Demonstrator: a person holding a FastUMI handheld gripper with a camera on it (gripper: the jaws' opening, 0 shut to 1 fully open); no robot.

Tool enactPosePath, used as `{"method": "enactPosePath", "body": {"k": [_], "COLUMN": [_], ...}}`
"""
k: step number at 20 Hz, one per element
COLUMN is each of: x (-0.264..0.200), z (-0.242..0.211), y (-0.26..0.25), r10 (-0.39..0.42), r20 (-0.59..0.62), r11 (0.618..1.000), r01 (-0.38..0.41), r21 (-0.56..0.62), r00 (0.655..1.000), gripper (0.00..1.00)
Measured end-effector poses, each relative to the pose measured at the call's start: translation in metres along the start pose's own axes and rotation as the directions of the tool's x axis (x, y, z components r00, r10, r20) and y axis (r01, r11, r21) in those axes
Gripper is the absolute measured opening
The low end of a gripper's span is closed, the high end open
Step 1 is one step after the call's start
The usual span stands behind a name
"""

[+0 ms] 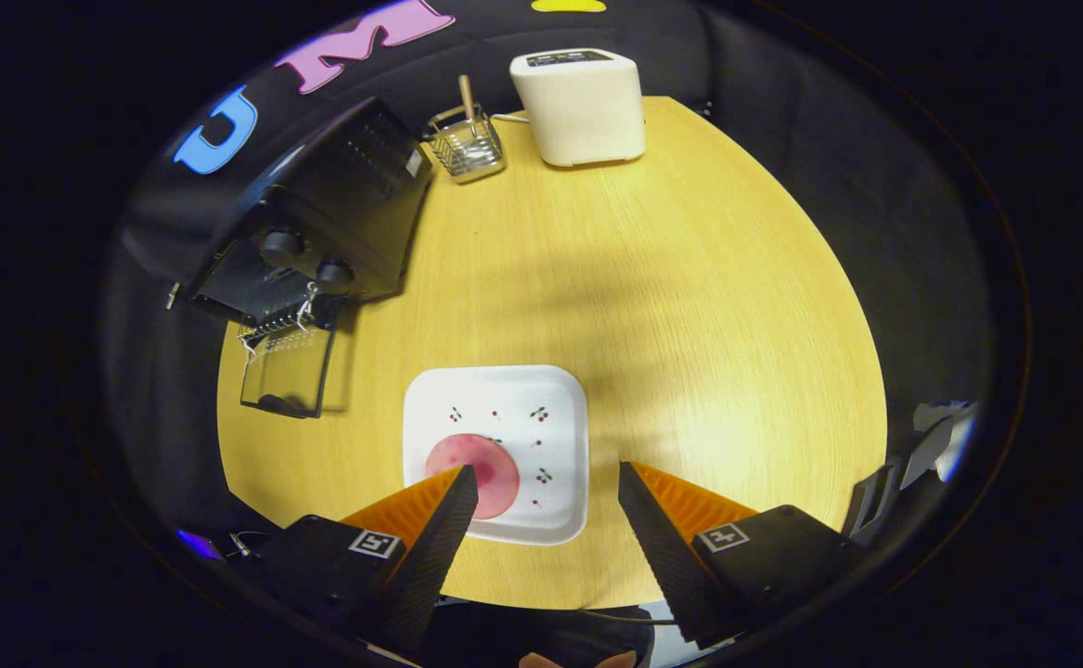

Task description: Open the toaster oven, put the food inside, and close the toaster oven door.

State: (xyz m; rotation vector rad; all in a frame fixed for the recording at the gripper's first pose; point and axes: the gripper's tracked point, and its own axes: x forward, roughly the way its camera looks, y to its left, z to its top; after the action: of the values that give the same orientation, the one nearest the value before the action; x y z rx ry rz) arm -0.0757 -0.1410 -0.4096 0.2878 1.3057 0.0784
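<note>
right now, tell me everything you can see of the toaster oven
The toaster oven is a black box, metal by the look, with two round knobs on its front. Its glass door is already folded down flat onto the wooden table, and a wire rack shows at the open mouth. It stands well beyond the open gripper, which holds nothing, and apart from the white plate. A wire basket stands beside it.

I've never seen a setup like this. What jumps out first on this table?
The two orange-and-black fingers of the gripper stand wide open over a square white plate holding a round pink piece of food, just ahead of one finger. Farther off on the pale wooden table, a black toaster oven sits with its glass door dropped open, beside a wire basket and a white toaster.
</note>
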Motion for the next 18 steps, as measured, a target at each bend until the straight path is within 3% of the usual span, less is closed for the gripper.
{"method": "enactPosePath", "body": {"k": [2, 6, 9, 10, 12, 14, 15, 18], "x": [0.016, 0.040, 0.049, 0.050, 0.046, 0.036, 0.051, 0.049], "z": [-0.002, -0.014, -0.018, -0.017, -0.015, -0.015, -0.020, -0.022], "y": [-0.006, -0.012, -0.013, -0.012, -0.018, -0.015, -0.014, -0.013], "r10": [-0.015, -0.053, -0.077, -0.073, -0.074, -0.037, 0.006, 0.109], "r20": [-0.040, -0.116, -0.141, -0.137, -0.144, -0.150, -0.160, -0.149], "r11": [1.000, 0.998, 0.995, 0.995, 0.997, 0.999, 1.000, 0.991], "r01": [0.015, 0.049, 0.068, 0.062, 0.068, 0.035, -0.005, -0.096], "r21": [0.005, -0.039, -0.066, -0.082, -0.047, -0.014, 0.005, 0.089], "r00": [0.999, 0.992, 0.987, 0.988, 0.987, 0.988, 0.987, 0.983], "gripper": [0.95, 0.76, 0.53, 0.53, 0.16, 0.17, 0.10, 0.05]}}
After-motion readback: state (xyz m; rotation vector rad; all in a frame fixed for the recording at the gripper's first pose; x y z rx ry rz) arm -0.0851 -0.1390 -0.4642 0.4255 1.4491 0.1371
